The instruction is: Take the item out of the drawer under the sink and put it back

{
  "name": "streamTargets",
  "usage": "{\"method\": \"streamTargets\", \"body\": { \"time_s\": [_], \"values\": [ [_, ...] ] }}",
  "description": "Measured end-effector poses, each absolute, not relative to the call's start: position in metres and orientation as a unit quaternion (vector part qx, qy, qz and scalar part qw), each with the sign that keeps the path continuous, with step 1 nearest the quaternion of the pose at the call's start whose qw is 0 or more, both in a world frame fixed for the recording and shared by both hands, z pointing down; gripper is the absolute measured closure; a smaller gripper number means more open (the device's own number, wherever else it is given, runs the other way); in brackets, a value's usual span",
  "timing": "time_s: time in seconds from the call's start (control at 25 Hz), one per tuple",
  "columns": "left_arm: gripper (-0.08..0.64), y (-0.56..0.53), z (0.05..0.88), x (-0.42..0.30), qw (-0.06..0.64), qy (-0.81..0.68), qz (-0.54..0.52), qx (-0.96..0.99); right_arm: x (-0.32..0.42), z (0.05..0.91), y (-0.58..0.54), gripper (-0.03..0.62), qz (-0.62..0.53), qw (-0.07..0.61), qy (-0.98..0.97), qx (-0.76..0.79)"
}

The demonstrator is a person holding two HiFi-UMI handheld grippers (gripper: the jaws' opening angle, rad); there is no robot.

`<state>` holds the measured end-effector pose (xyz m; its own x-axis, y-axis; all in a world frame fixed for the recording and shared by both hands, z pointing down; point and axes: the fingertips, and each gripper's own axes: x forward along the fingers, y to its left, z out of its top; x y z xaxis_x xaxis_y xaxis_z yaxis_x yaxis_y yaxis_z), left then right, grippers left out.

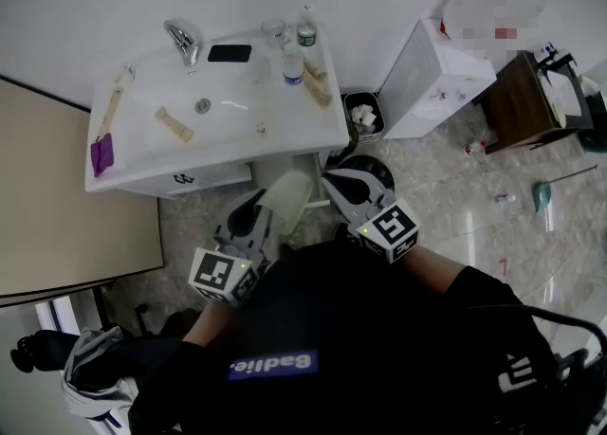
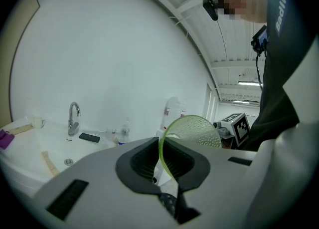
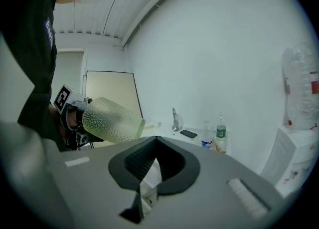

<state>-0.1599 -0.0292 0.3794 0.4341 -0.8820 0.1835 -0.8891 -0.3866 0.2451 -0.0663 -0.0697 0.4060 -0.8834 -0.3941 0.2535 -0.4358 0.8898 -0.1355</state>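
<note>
Before the white sink (image 1: pixel 218 156), the left gripper (image 2: pixel 162 159) clamps the rim of a pale green cup (image 2: pixel 195 132). Just beside it, the right gripper (image 3: pixel 149 167) holds its jaws together, empty.

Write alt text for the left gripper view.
The left claw grips the rim of a pale green dimpled cup, held up before a white wall. Behind it at left, a white sink carries a chrome tap, a black phone and small bottles; a person in dark clothing fills the right edge.
</note>
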Motion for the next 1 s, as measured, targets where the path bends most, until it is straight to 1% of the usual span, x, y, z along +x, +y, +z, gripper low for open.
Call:
{"method": "streamTargets", "body": {
  "time_s": [0.8, 1.0],
  "values": [
    [0.535, -0.029, 0.385, -0.147, 0.15, -0.525, 0.008, 0.838, -0.056, 0.405, -0.06, 0.597, 0.096, 0.105, -0.968, 0.209],
    [0.535, -0.032, 0.396, -0.145, 0.164, -0.529, 0.012, 0.832, -0.052, 0.407, -0.057, 0.597, 0.099, 0.107, -0.967, 0.207]
  ]
}}
